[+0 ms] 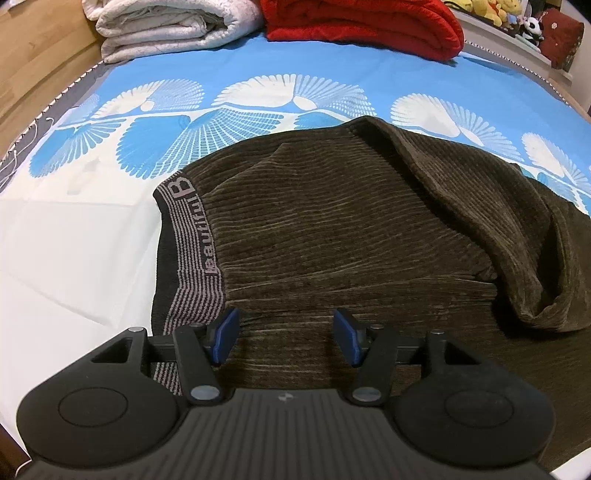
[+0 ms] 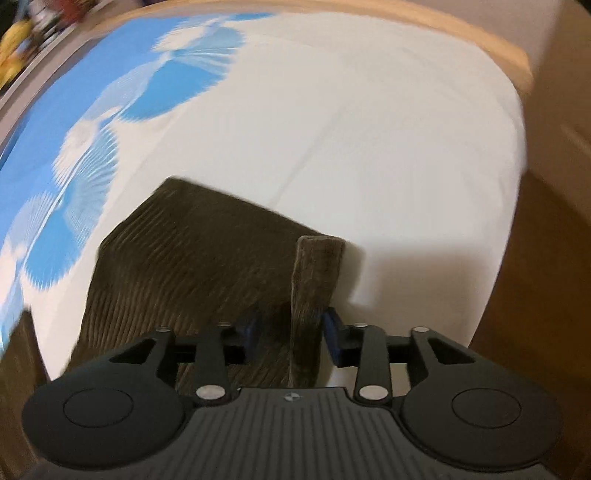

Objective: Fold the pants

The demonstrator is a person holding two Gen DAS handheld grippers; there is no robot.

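While the brown corduroy pants (image 1: pixel 332 229) lie partly folded on the blue-and-white bedsheet (image 1: pixel 92 236), the left gripper (image 1: pixel 286 338) hovers spread above them; the right gripper (image 2: pixel 291 332), blurred, seems parted around an upstanding fold (image 2: pixel 314 280).

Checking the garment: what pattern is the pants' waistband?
Thin pink-and-dark stripes on the waistband, with lettering; left wrist view.

Folded pants (image 1: pixel 332 229) lie on a bed (image 1: pixel 74 240).
Two rolled blankets (image 1: pixel 177 26) sit behind them at the bed's far end, side by side; soft toys (image 1: pixel 491 11) on a ledge beyond.
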